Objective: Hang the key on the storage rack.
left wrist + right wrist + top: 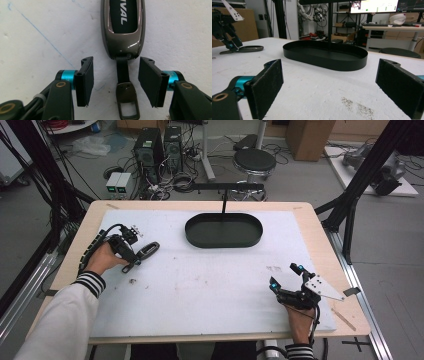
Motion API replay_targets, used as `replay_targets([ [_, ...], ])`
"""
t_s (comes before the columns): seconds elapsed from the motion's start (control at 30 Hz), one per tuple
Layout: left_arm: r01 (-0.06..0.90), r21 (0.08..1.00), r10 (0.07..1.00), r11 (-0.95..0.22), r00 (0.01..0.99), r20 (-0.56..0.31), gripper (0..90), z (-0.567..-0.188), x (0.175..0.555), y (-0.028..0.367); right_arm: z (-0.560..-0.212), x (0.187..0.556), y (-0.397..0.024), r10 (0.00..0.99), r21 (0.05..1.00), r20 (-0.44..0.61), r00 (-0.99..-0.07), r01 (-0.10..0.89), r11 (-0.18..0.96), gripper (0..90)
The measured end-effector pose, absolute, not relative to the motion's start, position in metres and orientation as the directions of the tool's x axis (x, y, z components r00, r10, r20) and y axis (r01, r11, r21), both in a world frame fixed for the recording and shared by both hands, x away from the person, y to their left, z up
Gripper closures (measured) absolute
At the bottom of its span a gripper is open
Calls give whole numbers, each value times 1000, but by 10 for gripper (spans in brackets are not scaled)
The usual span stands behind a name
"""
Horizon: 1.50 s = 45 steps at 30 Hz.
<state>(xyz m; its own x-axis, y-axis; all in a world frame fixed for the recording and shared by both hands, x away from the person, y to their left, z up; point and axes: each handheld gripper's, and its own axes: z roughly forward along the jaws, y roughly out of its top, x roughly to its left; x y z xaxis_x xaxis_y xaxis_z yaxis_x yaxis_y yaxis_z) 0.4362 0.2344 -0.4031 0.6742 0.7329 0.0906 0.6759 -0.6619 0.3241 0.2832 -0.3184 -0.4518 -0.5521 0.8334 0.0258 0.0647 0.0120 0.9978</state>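
A dark grey key fob (148, 249) lies flat on the white mat at the left, its black face lettered in white (123, 27). A short black strap (122, 67) with a metal buckle (127, 100) trails from its near end. My left gripper (134, 251) sits low over the mat with a jaw on each side of that strap (116, 61); a gap shows on both sides and the pads touch nothing. My right gripper (285, 275) rests at the mat's front right, jaws wide apart with bare mat between them (329, 82).
A black oval tray (223, 245) with a low wall stands at the back middle of the mat (324, 61), and a thin black post rises behind it. In the right gripper view the left gripper (227, 37) shows far off by the fob. Specks of dirt mark the mat.
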Motion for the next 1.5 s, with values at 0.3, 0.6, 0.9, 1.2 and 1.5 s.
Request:
replay_targets([
  [0.3,675,312,727,-669,681,86,531,-403,436,233,-452,283,-318,833,998,27,-552,66,12,66],
  [0.6,682,303,730,-665,680,71,637,-404,436,233,-452,283,-318,834,998,27,-551,66,12,66],
  [0.9,688,291,731,-665,679,64,806,-406,437,233,-452,283,-318,834,998,27,-551,66,12,66],
  [1.2,691,290,732,-663,679,57,832,-404,437,235,-452,283,-319,834,998,27,-551,67,12,66],
  [1.5,668,319,717,-672,694,57,838,-400,434,235,-452,284,-319,831,999,17,-557,52,14,66],
])
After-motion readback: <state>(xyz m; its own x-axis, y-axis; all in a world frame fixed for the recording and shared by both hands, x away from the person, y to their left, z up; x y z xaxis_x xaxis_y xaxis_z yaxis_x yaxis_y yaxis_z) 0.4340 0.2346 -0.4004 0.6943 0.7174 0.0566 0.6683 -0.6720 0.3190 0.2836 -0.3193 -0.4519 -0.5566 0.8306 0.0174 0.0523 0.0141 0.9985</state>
